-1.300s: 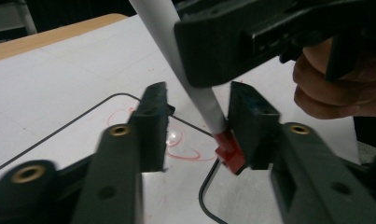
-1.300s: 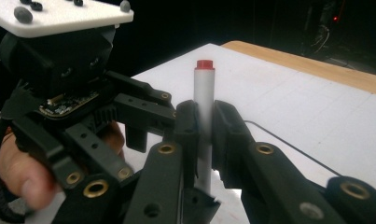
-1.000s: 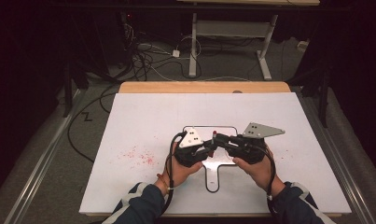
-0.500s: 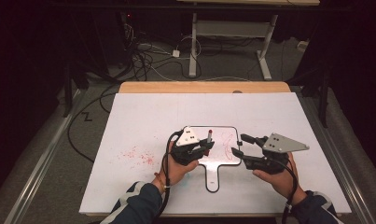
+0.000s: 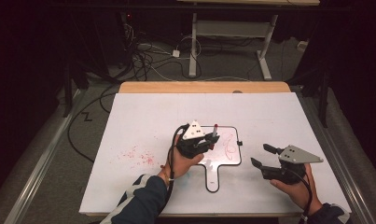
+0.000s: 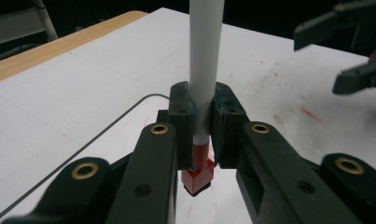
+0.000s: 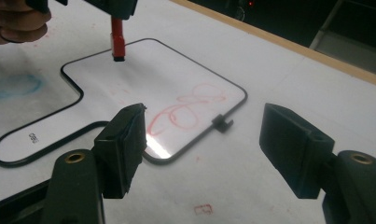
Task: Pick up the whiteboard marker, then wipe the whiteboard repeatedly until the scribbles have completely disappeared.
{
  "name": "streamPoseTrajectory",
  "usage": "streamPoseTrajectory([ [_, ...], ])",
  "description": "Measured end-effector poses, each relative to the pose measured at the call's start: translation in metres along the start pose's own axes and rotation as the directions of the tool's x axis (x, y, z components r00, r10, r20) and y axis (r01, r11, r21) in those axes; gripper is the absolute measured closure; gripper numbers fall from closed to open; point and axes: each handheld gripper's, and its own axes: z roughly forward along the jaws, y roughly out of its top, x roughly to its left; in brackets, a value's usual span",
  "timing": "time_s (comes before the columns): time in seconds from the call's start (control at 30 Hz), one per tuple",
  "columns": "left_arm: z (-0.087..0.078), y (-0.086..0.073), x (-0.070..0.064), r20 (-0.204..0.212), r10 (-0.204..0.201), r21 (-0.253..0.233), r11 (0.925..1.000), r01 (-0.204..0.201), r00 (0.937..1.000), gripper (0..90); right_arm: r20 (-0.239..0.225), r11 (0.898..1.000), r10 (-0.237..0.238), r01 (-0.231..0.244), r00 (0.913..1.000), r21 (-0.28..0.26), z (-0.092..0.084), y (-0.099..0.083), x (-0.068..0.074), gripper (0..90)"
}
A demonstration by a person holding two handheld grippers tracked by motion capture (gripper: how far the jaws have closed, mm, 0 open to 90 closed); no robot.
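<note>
A small whiteboard (image 5: 223,158) with a handle lies flat on the white table; a red scribble (image 7: 190,107) marks its right part. My left gripper (image 5: 212,139) hovers over the board's upper left, shut on a white marker (image 6: 205,56) whose red end (image 6: 197,175) points down at the board (image 6: 129,135). In the right gripper view that red end (image 7: 116,42) hangs just above the board (image 7: 143,79). My right gripper (image 5: 259,154) is off the board's right edge, open, with nothing between its jaws (image 7: 204,135). It also shows far off, open, in the left gripper view (image 6: 349,51).
Red smears (image 5: 136,156) stain the white table cover left of the board, and a faint blue scribble (image 7: 13,86) lies beside the handle. A wooden strip (image 5: 204,87) runs along the far table edge. Cables (image 5: 143,60) and a desk frame (image 5: 232,28) are on the floor beyond.
My right gripper has drawn away from the left one, moving right and toward the near edge, and now stands open. The left gripper stays over the board with the marker.
</note>
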Motion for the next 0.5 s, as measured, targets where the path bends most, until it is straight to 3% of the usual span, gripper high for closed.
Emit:
streamPoseTrajectory([
  [0.23,0.045,0.009,0.005,-0.042,-0.027,0.011,0.9996,0.028,0.9987,78.5,-0.02,1.0,-0.019,0.02,0.9996,0.024,0.007,-0.003,0.003,32.1],
  [0.5,0.096,0.023,0.013,-0.077,-0.024,0.081,0.9962,0.03,0.9968,78.5,-0.039,0.999,-0.021,0.022,0.999,0.036,0.012,-0.005,0.003,31.7],
])
